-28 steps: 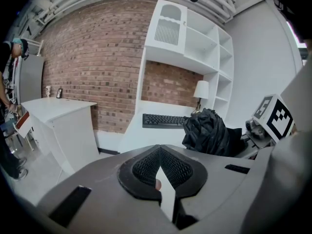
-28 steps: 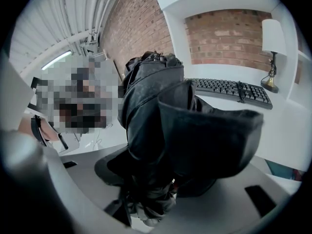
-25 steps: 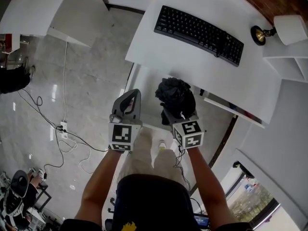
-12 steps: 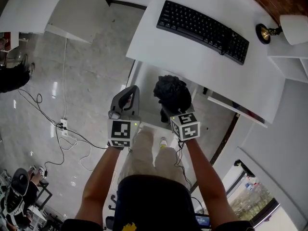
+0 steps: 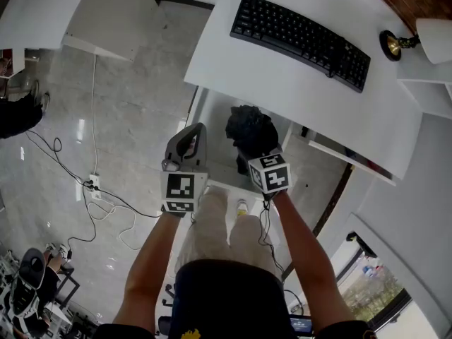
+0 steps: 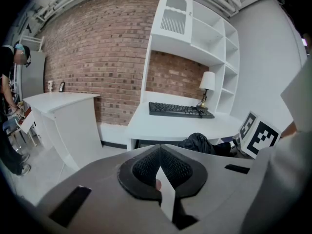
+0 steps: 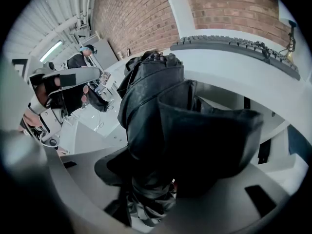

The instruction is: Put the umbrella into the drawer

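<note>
A black folded umbrella (image 5: 250, 131) is clamped in my right gripper (image 5: 253, 155), which is shut on its lower end. It hangs over the open white drawer (image 5: 214, 127) that sticks out from under the desk's front edge. In the right gripper view the umbrella (image 7: 155, 94) fills the middle and hides the jaws of the right gripper (image 7: 148, 191). My left gripper (image 5: 191, 134) is shut and empty, just left of the umbrella, also over the drawer. In the left gripper view the left gripper (image 6: 158, 152) has its pads pressed together, with the umbrella (image 6: 199, 143) to its right.
On the white desk (image 5: 282, 76) lie a black keyboard (image 5: 300, 32) and, at the far right, a lamp (image 5: 395, 44). Cables and a power strip (image 5: 92, 186) lie on the grey floor at left. A white counter (image 5: 85, 13) stands at upper left. The person's legs are below the drawer.
Both grippers have moved a little forward toward the desk. The umbrella has gone with the right gripper, further over the drawer. Neither gripper's state changed.
</note>
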